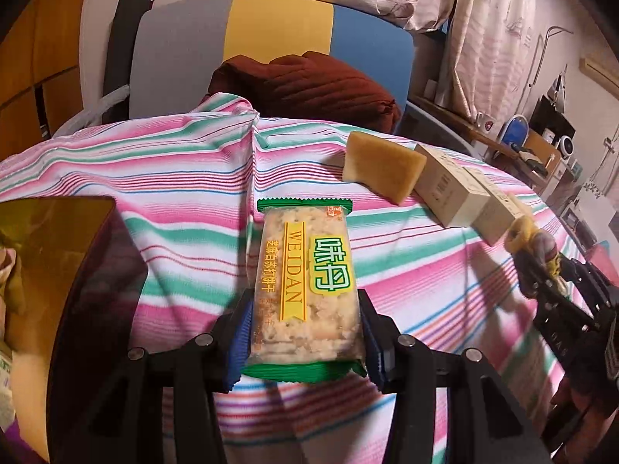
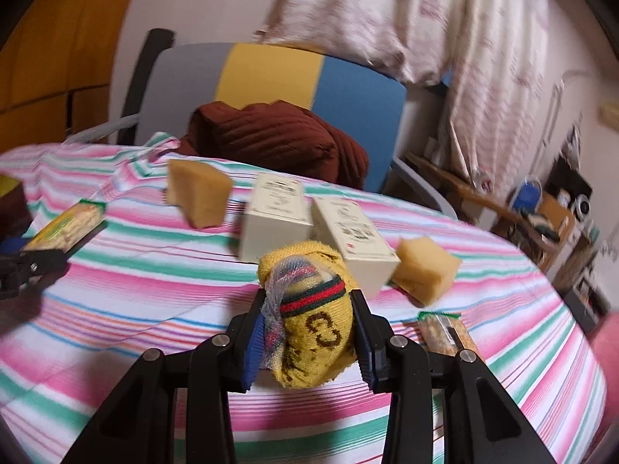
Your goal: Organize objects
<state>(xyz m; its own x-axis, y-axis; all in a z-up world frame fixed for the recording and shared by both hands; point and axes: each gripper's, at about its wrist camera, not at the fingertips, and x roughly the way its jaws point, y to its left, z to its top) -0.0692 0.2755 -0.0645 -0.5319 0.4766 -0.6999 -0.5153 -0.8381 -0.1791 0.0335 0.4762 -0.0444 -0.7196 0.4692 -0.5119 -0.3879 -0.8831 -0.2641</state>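
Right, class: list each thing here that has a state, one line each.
left hand-held gripper: shut on cracker packet
cracker packet: sealed, held
right hand-held gripper: shut on yellow sock bundle
yellow sock bundle: rolled, held
two cream boxes: closed, lying on striped cloth

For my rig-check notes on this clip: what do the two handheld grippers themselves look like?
Both look alike. The left gripper and right gripper have matte black angular linkage arms with triangular cut-outs, joined by round silver pivot pins. Each black finger carries a ribbed blue pad on its inner face. No cables, hands or sleeves show; any lettering on the bodies is too blurred to read.
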